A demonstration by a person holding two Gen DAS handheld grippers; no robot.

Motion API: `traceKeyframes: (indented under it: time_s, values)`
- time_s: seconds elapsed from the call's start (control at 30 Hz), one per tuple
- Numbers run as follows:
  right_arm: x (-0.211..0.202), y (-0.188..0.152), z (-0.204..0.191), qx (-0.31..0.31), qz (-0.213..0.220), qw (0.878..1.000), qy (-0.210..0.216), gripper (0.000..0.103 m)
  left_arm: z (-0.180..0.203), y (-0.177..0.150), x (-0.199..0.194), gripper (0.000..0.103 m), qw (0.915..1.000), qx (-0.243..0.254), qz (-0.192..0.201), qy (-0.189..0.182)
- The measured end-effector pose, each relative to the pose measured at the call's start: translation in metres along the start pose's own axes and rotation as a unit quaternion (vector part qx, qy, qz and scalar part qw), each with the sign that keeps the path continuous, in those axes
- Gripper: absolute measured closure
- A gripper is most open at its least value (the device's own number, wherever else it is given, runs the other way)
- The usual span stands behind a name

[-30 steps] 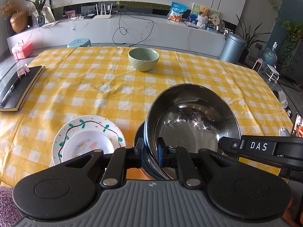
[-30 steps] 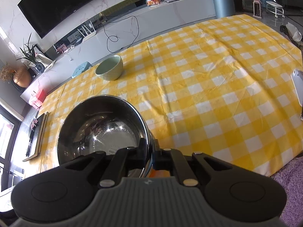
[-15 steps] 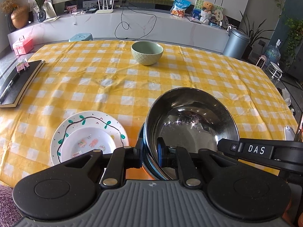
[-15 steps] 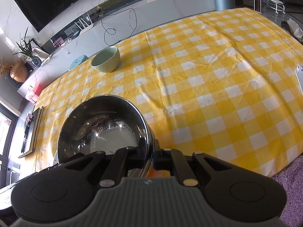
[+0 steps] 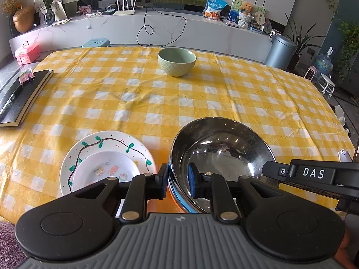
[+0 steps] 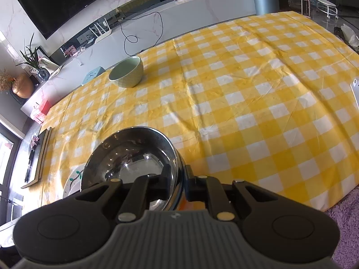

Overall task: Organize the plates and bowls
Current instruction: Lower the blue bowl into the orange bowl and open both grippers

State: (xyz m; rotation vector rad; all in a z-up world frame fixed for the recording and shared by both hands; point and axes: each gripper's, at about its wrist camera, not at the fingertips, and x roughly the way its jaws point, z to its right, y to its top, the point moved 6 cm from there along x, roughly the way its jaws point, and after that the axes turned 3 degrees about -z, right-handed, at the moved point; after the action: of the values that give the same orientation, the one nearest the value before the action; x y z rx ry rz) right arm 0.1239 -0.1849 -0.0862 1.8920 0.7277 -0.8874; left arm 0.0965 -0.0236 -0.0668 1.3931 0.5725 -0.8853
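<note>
Both grippers are on the steel bowl (image 5: 222, 154) at the bottom centre of each view, one jaw inside the rim and one outside. It sits on the yellow checked tablecloth (image 5: 202, 103), and there's a blue edge and a flash of orange under it, so it may be nested on something, though that part is too hidden to call.

The left gripper (image 5: 178, 179) straddles the near-left rim, and daylight shows between the outer pad and the bowl wall, so its jaws have just been easing apart with the rim between them. The right gripper (image 6: 178, 179) has the near-right rim between its fingers, and its jaws have just been opening too; there's a sliver of gap on the outer side. I read this as the release after setting the bowl down.

To finish it well, open both sides evenly so the bowl isn't nudged sideways. Then lift the fingers up clear of the rim before pulling back, since a dragged pad would tip a light steel bowl.

The painted plate (image 5: 105, 157), with a smaller dish on it, lies just beside the bowl at lower left. The green bowl (image 5: 176, 61) stands well apart at the top centre, and looks like the next piece to gather.
</note>
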Motion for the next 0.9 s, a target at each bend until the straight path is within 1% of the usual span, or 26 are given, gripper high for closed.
traceKeyframes:
  time_s: [0.1,0.13,0.23,0.37,0.43,0.5,0.67,0.77,0.9]
  values:
    - [-0.005,0.004,0.001,0.001,0.011,1.0,-0.001,0.084,-0.003,0.004,-0.003,0.081,1.0,-0.005,0.006,-0.002]
    - [-0.007,0.005,0.001,0.002,0.014,1.0,0.001,0.082,-0.004,0.005,-0.005,0.077,0.9999,-0.006,0.009,-0.004]
    - [-0.01,0.008,0.0,0.004,0.018,1.0,0.007,0.081,-0.006,0.011,-0.01,0.073,0.9998,-0.007,0.018,-0.007]
    - [-0.012,0.012,-0.006,-0.006,0.023,1.0,0.011,0.079,-0.007,0.02,-0.017,0.065,0.9994,-0.001,0.032,-0.014]
    - [-0.013,0.015,-0.01,-0.013,0.028,0.999,0.012,0.078,-0.007,0.026,-0.019,0.064,0.9992,0.004,0.038,-0.014]
    - [-0.013,0.019,-0.014,-0.019,0.031,0.999,0.014,0.074,-0.008,0.032,-0.019,0.063,0.999,0.012,0.04,-0.014]
    - [-0.009,0.033,-0.026,-0.036,0.037,0.999,0.014,0.074,-0.01,0.048,-0.014,0.062,0.9986,0.031,0.04,-0.012]
    - [-0.005,0.043,-0.034,-0.05,0.041,0.998,0.013,0.07,-0.014,0.059,-0.011,0.062,0.9982,0.04,0.043,-0.008]
    - [0.005,0.058,-0.043,-0.066,0.039,0.997,0.013,0.068,-0.02,0.074,-0.003,0.061,0.998,0.048,0.04,-0.005]
